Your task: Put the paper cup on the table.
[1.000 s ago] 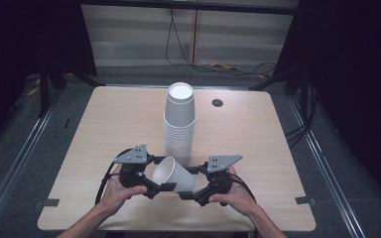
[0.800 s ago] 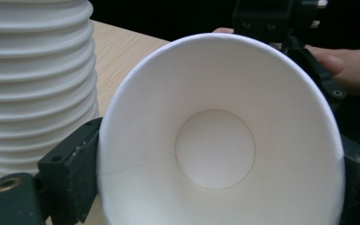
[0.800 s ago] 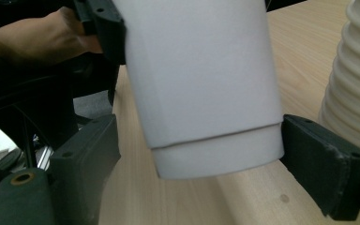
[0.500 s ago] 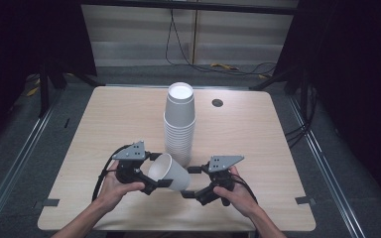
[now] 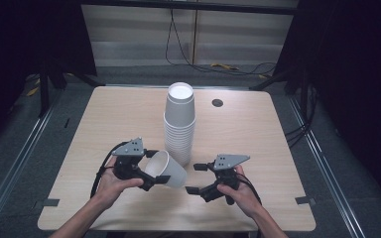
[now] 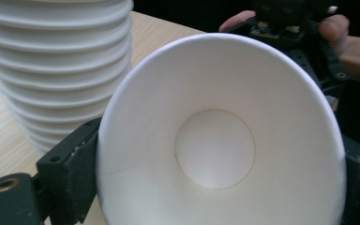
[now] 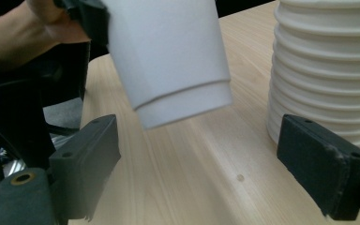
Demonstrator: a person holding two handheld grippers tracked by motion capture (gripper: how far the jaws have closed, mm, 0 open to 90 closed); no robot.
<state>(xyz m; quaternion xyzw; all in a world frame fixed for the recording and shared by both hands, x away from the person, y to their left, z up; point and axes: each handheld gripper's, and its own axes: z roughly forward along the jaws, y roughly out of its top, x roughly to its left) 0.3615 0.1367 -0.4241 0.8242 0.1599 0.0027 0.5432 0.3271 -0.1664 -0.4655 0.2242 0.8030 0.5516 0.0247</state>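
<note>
left gripper clamping the cup by its rim, lying sideways just above the table | right gripper gaping, empty, beside cup's base | stack touching behind | advice: keeping squeeze gentle, rim crushes easily

A small dark round disc lies on the surface near its far edge (right of centre); cables trail across the floor beyond.

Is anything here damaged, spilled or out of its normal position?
Nothing looks damaged or spilled. The single paper cup is tipped on its side, but only because the left gripper holds it that way. The cup stack stands upright on the table. The right gripper is open.
</note>
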